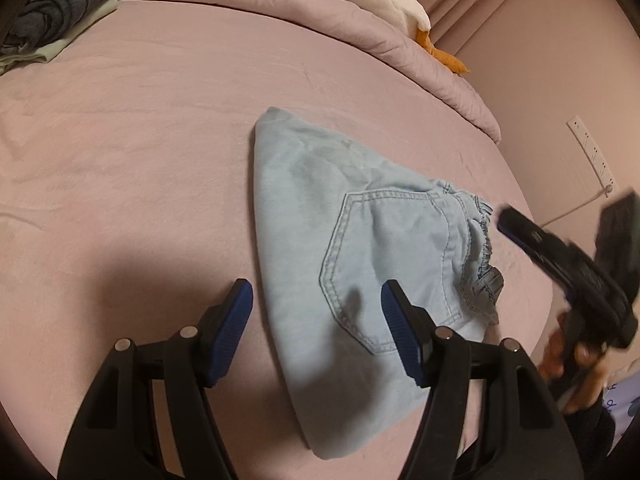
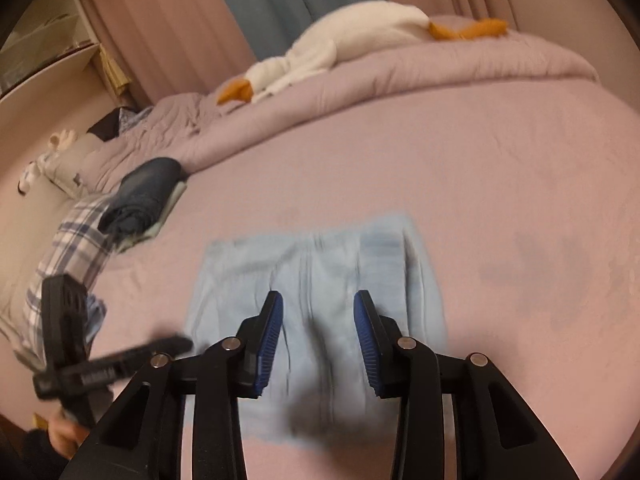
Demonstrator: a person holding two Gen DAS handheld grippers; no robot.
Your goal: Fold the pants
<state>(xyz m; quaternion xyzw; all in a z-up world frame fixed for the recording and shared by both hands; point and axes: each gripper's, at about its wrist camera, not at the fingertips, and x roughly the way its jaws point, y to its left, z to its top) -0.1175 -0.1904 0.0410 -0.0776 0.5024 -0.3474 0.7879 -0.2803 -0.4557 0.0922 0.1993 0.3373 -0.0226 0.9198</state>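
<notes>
A bed [image 1: 152,128] covered in a pink sheet fills both views and carries everything else. Along its far side lies a bunched pink quilt [image 2: 420,80], and on top of that quilt stretches a white plush goose [image 2: 352,36] with orange beak and feet. Behind them hang pink and blue curtains [image 2: 280,4].

The pants [image 1: 340,248], light blue denim, lie folded into a compact flat packet near the middle of the sheet, with a stitched back pocket [image 1: 392,256] facing up and the gathered waistband [image 1: 484,256] toward the right side of the left wrist view. In the right wrist view they are motion-blurred.

At the far left corner of the bed sits a pile of folded dark blue clothes [image 2: 144,200] resting on a pale garment, just beside a plaid cloth [image 2: 72,248].

The left tool [image 1: 316,308] hovers above the near edge of the pants, its blue-padded fingers [image 1: 230,332] spread wide apart and holding nothing. The right tool [image 2: 318,320] is likewise above the pants with its fingers apart and empty; in the left wrist view it appears blurred at the right edge, off the cloth.

On the wall hangs a white power strip [image 1: 592,152].
</notes>
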